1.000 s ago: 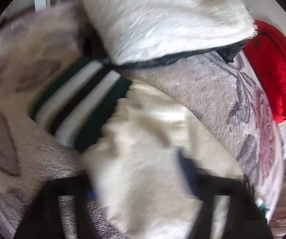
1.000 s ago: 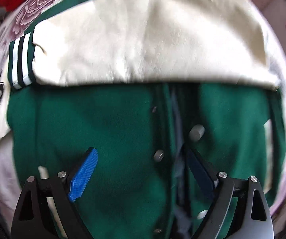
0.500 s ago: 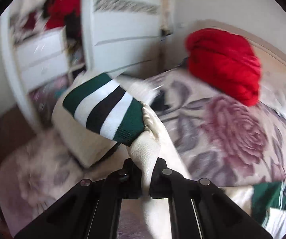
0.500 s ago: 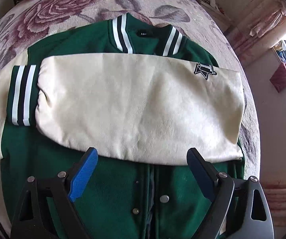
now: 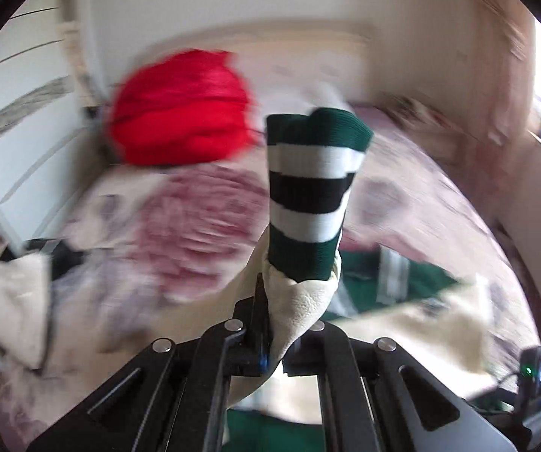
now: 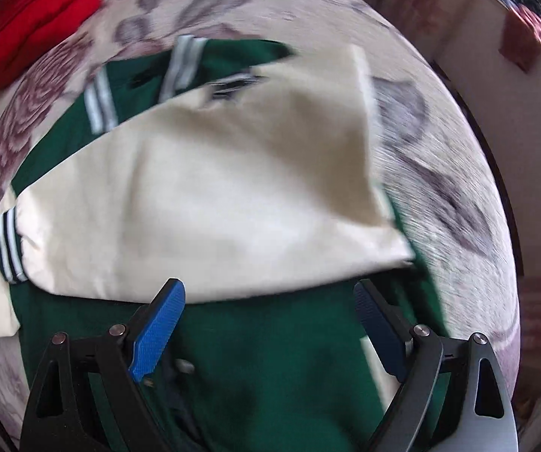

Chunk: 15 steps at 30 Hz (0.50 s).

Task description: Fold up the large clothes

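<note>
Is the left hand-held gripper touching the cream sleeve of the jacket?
Touching. In the left wrist view, the left hand-held gripper is shut on the cream sleeve, just below its striped cuff.

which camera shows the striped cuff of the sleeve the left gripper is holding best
The left wrist view. The green, white and black striped knit cuff stands sharp and centred just above the left gripper, shut on the cream leather sleeve. The right wrist view does not show that cuff, only the other sleeve's cuff, small and blurred.

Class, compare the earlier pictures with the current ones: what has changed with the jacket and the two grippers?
The left gripper closed on the cream sleeve near its striped cuff and lifted it off the bed. The right gripper stayed open above the green jacket, holding nothing.
</note>
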Available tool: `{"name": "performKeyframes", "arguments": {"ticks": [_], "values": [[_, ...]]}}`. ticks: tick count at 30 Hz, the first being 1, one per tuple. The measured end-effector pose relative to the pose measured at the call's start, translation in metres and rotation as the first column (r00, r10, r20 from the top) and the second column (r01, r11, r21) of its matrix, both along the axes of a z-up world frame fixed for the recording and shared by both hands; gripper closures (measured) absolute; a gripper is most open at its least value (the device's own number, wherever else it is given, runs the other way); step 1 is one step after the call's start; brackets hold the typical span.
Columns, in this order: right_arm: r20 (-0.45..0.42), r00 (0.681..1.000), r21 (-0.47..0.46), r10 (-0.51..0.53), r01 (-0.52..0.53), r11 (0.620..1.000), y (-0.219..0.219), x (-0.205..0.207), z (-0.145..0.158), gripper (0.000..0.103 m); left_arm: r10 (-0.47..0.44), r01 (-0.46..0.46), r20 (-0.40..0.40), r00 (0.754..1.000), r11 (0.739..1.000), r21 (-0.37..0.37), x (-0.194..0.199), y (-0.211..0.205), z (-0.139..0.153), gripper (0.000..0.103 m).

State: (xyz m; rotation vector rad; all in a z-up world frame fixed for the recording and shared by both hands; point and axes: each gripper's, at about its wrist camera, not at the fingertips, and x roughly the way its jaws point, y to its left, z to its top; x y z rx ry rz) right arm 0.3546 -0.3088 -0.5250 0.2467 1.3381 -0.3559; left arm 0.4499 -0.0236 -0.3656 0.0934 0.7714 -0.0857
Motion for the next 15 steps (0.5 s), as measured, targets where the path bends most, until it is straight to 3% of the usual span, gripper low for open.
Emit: {"name": "performKeyframes", "arguments": {"ticks": [3,8,12,15], "values": [[-0.024,0.996,0.032,-0.089,0.090,0.995,-0.064,-0.027,-0.004,0.011,-0.118,0.117,-0.085,0.989,0.993,-0.023,0.001,-0.084,-0.028,0.101],[-0.071,0.983,0.040,-0.170,0.173,0.984,-0.143,-0.062,-0.020,0.011,-0.211,0.209,-0.231,0.950,0.977,-0.032,0.012,-0.184,-0.078,0.101],[-0.097,0.976,0.083,-0.195,0.203,0.976,-0.187,-0.078,-0.031,0.011,-0.203,0.223,-0.384,0.901,0.975,0.008,0.022,-0.228,-0.134,0.100],[-0.096,0.976,0.203,-0.197,0.213,0.956,-0.210,-0.085,-0.041,0.011,-0.196,0.223,-0.437,0.878,0.975,0.011,0.029,-0.235,-0.156,0.095]]}}
